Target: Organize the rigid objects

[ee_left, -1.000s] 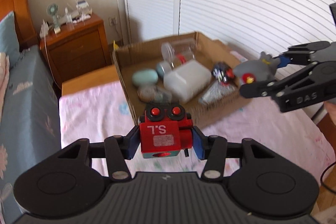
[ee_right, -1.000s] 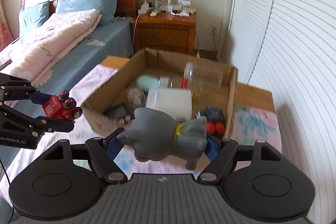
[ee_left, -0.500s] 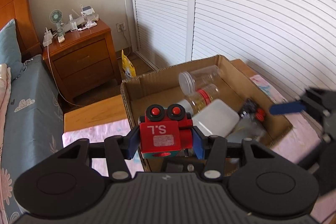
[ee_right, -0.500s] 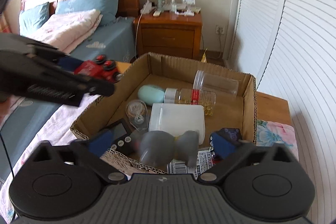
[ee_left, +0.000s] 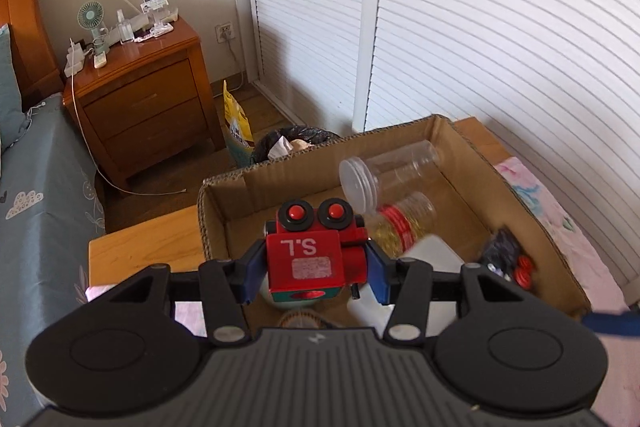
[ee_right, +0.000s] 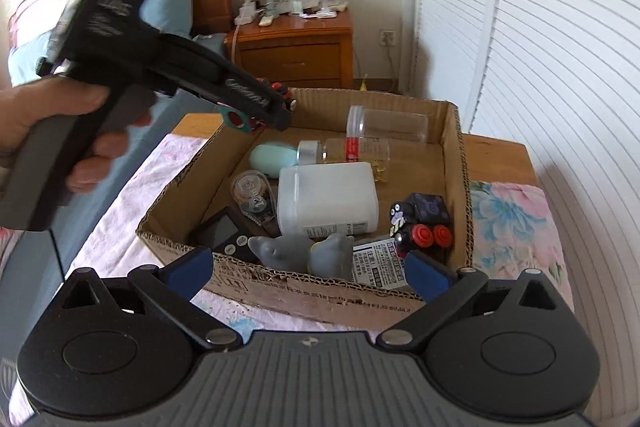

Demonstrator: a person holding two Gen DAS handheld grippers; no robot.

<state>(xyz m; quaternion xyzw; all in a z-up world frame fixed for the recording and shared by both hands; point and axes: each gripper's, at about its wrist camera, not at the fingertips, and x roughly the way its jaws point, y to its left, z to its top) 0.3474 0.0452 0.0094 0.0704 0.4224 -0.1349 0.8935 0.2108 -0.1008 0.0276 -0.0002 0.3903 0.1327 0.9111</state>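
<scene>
My left gripper [ee_left: 316, 269] is shut on a red toy train [ee_left: 314, 251] marked "S.L" and holds it above the near left part of the cardboard box [ee_left: 520, 187]. In the right wrist view the left gripper [ee_right: 276, 109] hangs over the box's far left corner [ee_right: 296, 95] with the red train [ee_right: 280, 93] barely showing. My right gripper [ee_right: 308, 269] is open and empty at the box's near wall. A grey toy animal [ee_right: 304, 251] lies inside the box just past that wall.
The box holds a clear jar [ee_right: 386, 125], a glass bottle with a red label [ee_right: 346, 151], a white plastic bottle [ee_right: 328, 199], a mint oval thing [ee_right: 274, 157], a tape dispenser [ee_right: 254, 195], a dark toy with red wheels [ee_right: 424, 223]. A wooden nightstand [ee_left: 140, 95] and a bed [ee_left: 36, 195] lie beyond.
My right gripper has opened and let go of the grey toy, which now lies in the box. My left gripper has carried the red train forward over the box.
</scene>
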